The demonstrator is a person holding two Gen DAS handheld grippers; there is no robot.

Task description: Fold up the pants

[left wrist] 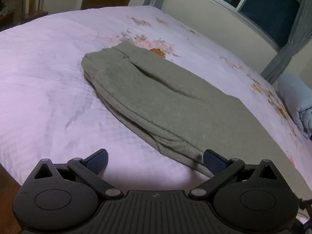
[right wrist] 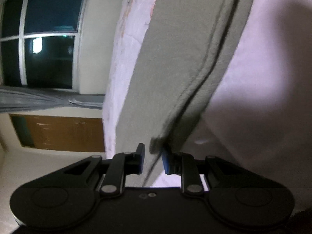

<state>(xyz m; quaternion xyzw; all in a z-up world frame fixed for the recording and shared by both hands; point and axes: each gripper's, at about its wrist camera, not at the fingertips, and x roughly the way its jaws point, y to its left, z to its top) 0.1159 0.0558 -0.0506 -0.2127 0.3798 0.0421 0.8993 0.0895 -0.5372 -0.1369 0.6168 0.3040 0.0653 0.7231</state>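
On the bed [left wrist: 48, 78], pants [left wrist: 156, 97] are lying halved lengthwise; left gripper [left wrist: 155, 160] is hovering, fingers apart, while right gripper [right wrist: 153, 160] is apparently closing narrowly around the hem for folding.

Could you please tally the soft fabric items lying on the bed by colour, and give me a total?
Olive-green: 1, the pants, lying on the bed and also seen in the right wrist view.
Light blue: 1, a rolled blanket at the bed's far right edge.
Total: 2
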